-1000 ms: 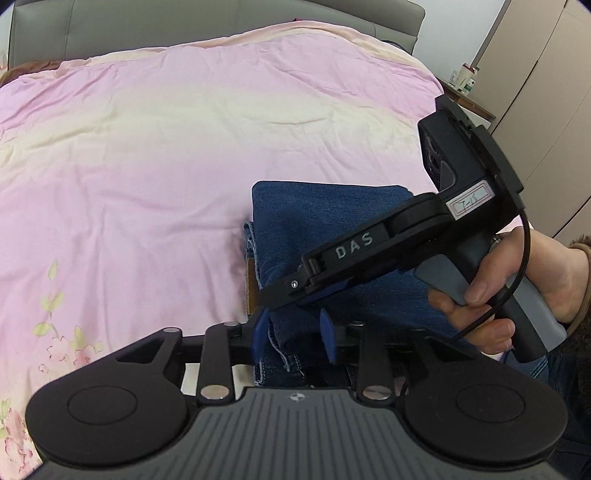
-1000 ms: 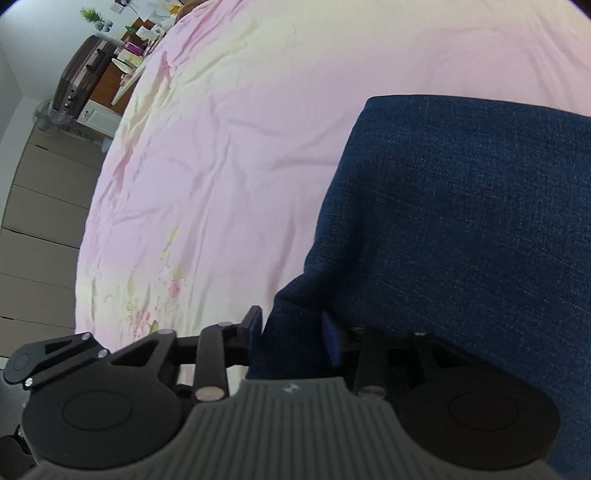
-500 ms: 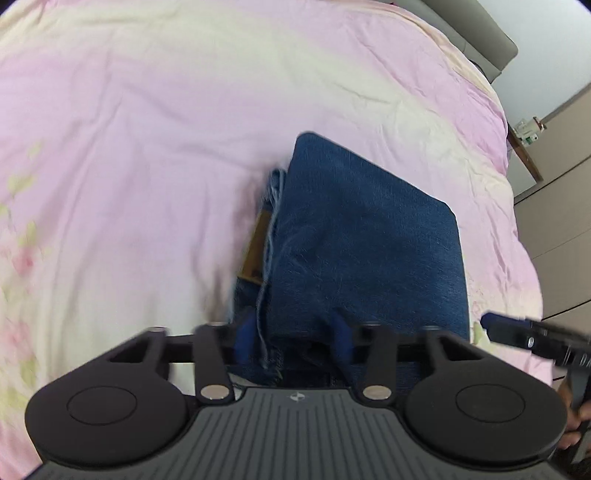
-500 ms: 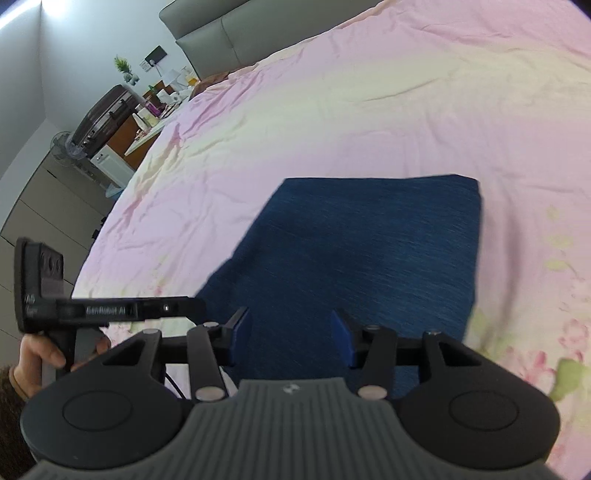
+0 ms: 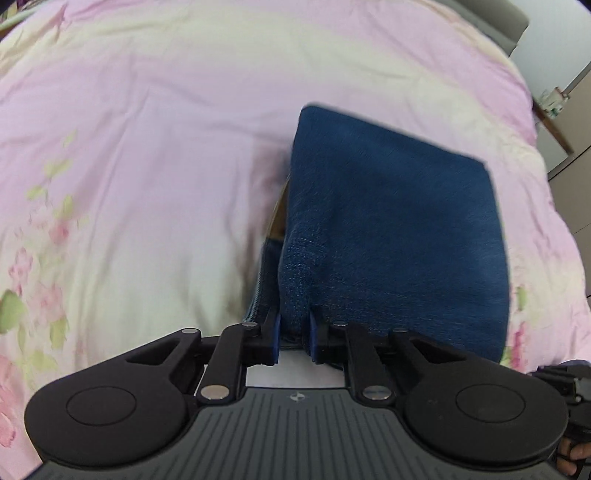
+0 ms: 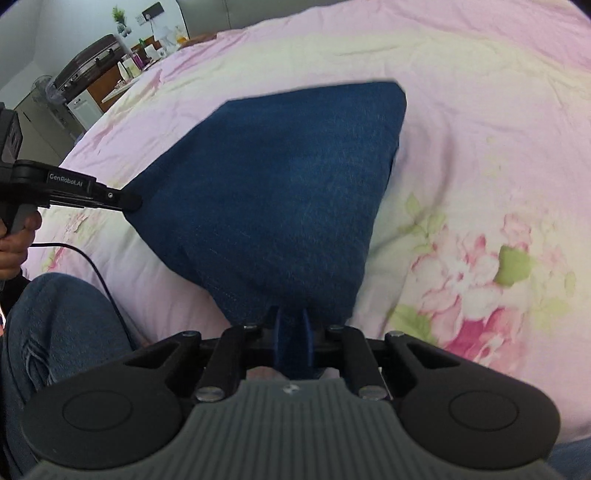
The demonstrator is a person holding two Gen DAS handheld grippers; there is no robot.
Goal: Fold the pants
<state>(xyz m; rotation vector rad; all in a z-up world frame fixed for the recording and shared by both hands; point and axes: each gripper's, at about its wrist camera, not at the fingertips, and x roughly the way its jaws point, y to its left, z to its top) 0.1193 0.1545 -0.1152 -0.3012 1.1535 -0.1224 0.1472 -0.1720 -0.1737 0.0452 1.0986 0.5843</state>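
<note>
The folded jeans [image 5: 391, 236] are a thick, rough-weave dark blue denim bundle, roughly rectangular, lying on the bed's quilt [image 5: 147, 155] near its front edge. The left tool [image 5: 293, 338] is clamped on the bundle's near left corner, where stitched seam edges and a brown patch show. The right tool [image 6: 291, 343] is pinched on the near right corner, drawing the denim up into a taut point, so the jeans [image 6: 280, 184] look wedge-shaped. The left tool [image 6: 129, 201] also appears from the side, black, gripping the bundle's left corner. The quilt is soft, wrinkled pink-and-cream cotton printed with pink flowers and green leaves. Beyond the jeans stand a grey headboard [image 6: 207, 14] and a cluttered side table [image 6: 107, 74].
</note>
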